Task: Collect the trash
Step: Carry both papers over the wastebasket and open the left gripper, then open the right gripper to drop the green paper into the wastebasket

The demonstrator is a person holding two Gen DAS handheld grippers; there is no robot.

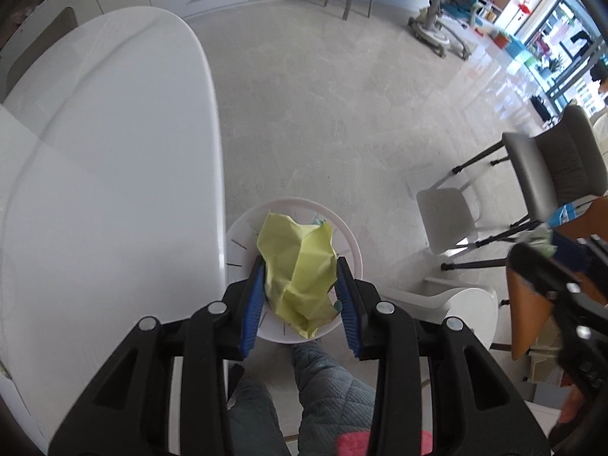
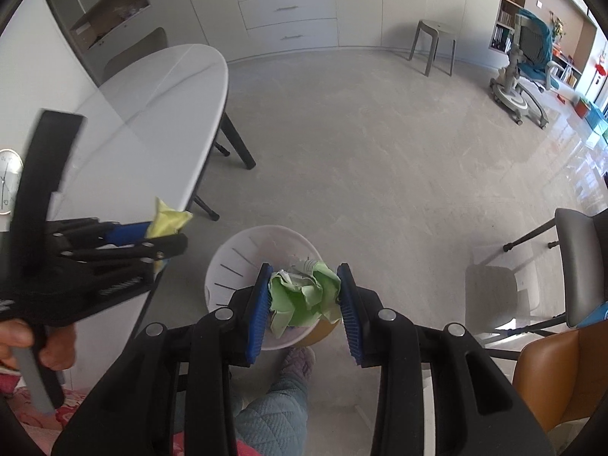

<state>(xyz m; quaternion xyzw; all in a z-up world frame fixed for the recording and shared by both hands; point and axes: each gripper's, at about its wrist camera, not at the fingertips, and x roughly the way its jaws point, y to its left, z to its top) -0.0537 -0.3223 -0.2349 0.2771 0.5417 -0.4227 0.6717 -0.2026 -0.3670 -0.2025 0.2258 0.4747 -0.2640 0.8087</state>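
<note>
Left gripper (image 1: pixel 300 296): jaws clamped on crumpled yellow paper (image 1: pixel 300 269), held above white bin (image 1: pixel 353 247) on floor beside white table (image 1: pixel 114 190). Right gripper (image 2: pixel 304 304): jaws clamped on crumpled green paper (image 2: pixel 304 294), likewise over the bin; grey chair (image 2: pixel 577 266) to the right.

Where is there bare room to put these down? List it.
The white table top is bare from its rounded far end toward the left claw. Open floor lies between table, stool and grey chair. It is crowded at the white bin, under both paper wads.
</note>
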